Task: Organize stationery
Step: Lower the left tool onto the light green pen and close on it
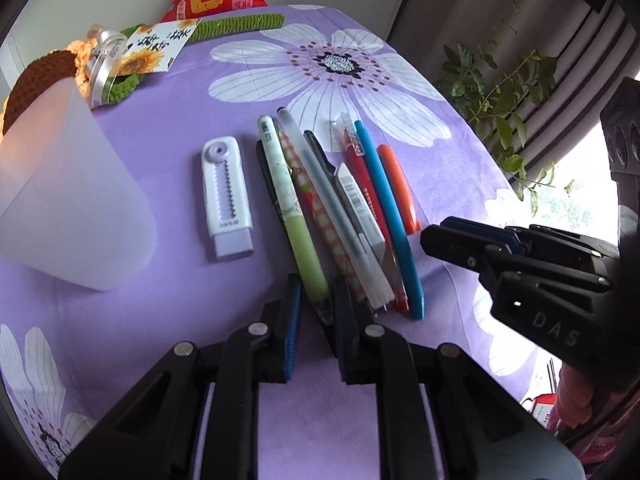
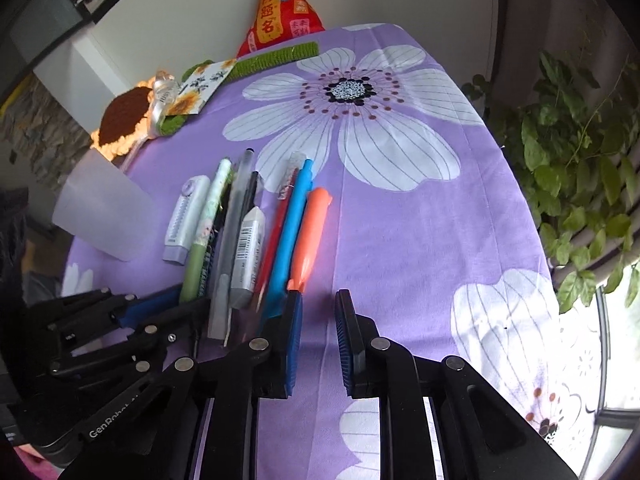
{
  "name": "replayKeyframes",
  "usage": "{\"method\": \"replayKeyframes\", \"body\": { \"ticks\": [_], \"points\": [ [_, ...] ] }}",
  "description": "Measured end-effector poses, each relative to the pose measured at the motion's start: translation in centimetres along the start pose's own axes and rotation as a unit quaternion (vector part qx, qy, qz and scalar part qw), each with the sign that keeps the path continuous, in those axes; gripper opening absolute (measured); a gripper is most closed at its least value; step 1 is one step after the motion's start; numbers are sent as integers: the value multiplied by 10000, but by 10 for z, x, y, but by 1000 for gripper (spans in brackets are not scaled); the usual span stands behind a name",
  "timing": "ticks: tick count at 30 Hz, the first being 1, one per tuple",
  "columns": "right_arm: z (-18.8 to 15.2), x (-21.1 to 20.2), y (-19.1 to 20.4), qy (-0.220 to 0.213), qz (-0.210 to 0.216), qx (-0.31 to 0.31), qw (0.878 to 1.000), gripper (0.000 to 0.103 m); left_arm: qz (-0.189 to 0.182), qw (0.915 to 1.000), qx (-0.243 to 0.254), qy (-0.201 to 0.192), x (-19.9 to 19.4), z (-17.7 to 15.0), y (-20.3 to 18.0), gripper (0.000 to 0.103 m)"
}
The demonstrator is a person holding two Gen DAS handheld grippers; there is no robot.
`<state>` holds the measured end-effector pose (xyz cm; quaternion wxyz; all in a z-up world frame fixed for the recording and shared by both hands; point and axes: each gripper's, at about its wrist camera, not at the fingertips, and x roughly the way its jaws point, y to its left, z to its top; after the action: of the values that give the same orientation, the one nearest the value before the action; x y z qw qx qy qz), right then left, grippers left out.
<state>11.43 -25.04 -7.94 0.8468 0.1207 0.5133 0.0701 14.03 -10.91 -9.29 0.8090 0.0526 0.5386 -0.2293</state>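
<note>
Purple floral cloth on the bench (image 1: 400, 32); stationery all loose on it, frosted cup (image 1: 68, 200) looks empty as far as visible, so task barely begun by my read; every pen still to be sorted.

Pen cluster (image 1: 340, 216) lies mid-bench; white eraser case (image 1: 227, 204) just beside it at 9 o'clock; cup further out at 9 o'clock, well apart.

Left tool (image 1: 318, 304) spread, jaws straddling the near end of the green pen (image 1: 306, 256); pads not visibly closed on it, contact unclear.

Right tool (image 2: 318, 320) spread, nothing between the jaws; orange marker (image 2: 310, 236) tip just at 11 o'clock off its left finger, blue pen (image 2: 290, 232) next over.

Likely next: pinch the green pen, carry to cup.
</note>
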Motion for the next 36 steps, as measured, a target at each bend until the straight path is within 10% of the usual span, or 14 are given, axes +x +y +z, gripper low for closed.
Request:
{"method": "replayKeyframes", "body": {
  "ticks": [16, 20, 24, 27, 30, 36],
  "points": [
    [-7, 3, 17, 190, 36, -203, 9996, 18, 16, 9998, -149, 150, -11, -15, 4, 15],
    [-7, -2, 13, 62, -616, -312, 9976, 18, 68, 9998, -176, 32, -14, -10, 4, 44],
    [-7, 3, 7, 260, -132, -79, 9995, 18, 153, 9995, -272, -36, -10, 2, 5, 45],
    [-5, 3, 9, 220, -158, -42, 9996, 18, 169, 9992, -363, 46, -2, 12, 8, 41],
    [-1, 4, 12, 213, -91, -15, 9997, 18, 247, 9987, -433, 39, 2, 15, 11, 11],
    [2, 7, 17, 280, 99, 51, 9995, 18, 72, 9986, -513, 91, -4, 7, 15, 8]
  ]
}}
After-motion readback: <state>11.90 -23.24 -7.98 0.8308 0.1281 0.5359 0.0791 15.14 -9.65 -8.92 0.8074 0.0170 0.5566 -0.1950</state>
